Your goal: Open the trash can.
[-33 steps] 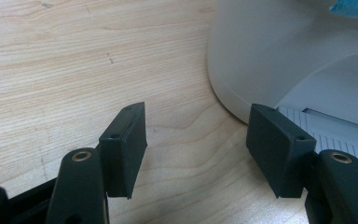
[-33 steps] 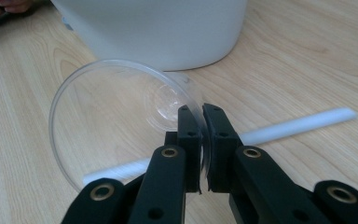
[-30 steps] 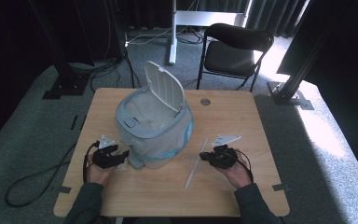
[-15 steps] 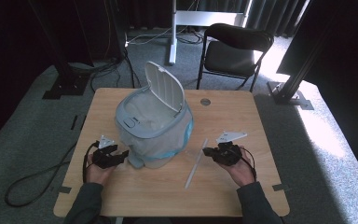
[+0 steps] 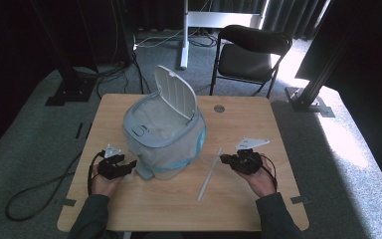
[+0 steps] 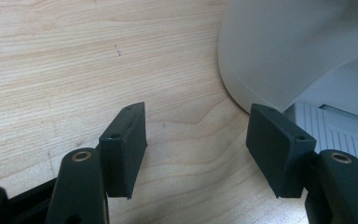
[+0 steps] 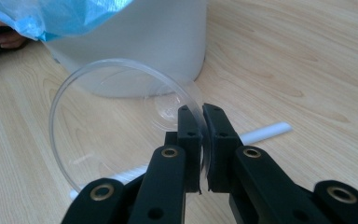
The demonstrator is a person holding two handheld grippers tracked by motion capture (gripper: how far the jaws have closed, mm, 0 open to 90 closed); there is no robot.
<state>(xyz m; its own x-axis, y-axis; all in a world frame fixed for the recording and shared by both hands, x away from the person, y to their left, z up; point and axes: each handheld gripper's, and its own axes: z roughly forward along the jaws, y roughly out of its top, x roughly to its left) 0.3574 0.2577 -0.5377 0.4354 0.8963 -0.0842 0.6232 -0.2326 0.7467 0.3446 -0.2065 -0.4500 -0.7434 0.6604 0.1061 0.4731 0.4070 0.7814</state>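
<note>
- High view: one bin, lid up, mid-counter. One white straw lying right of it, bare wood on every side up to the edges. Left hand-held gripper just beside the bin's base; right hand-held gripper near the straw's upper end, nudged slightly right of where it was a second ago.
- Left gripper view: two jaws spread, released, nothing between; bin wall close at the right.
- Right gripper view: jaws clenched on one clear cup at its rim, grasping it, above the counter in front of the bin, straw behind.
</note>
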